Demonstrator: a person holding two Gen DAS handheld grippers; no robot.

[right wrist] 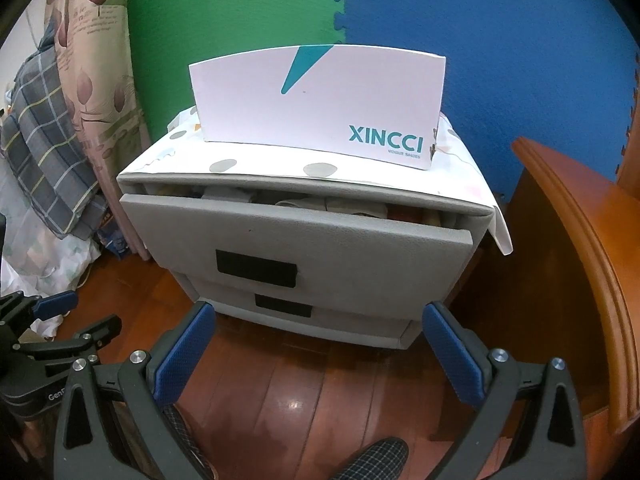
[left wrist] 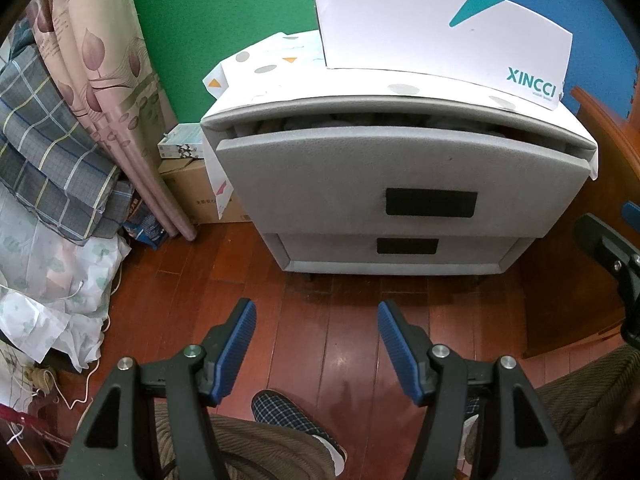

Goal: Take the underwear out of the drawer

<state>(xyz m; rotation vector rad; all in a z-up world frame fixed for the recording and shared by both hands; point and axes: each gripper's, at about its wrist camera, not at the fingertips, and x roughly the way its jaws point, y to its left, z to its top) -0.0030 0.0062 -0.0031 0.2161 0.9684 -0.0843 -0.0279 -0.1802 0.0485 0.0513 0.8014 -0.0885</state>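
A grey two-drawer cabinet (left wrist: 400, 184) (right wrist: 304, 240) stands on the wooden floor against a green and blue foam wall. Its top drawer (left wrist: 392, 152) (right wrist: 296, 232) is pulled out a little, and folded underwear and cloth (right wrist: 304, 202) show in the gap. The bottom drawer (right wrist: 320, 312) is closed. My left gripper (left wrist: 316, 316) hangs open over the floor in front of the cabinet, holding nothing. My right gripper (right wrist: 320, 320) is open too, empty, in front of the lower drawer. The left gripper (right wrist: 56, 304) also shows at the right wrist view's left edge.
A white XINCCI box (left wrist: 440, 32) (right wrist: 320, 104) sits on the cabinet top over a dotted cloth. Bedding and rolled mats (left wrist: 60, 140) pile up at the left, with cardboard boxes (left wrist: 192, 192) beside the cabinet. A wooden bed frame (right wrist: 580, 260) stands at the right. A person's slippered foot (left wrist: 292, 412) is below.
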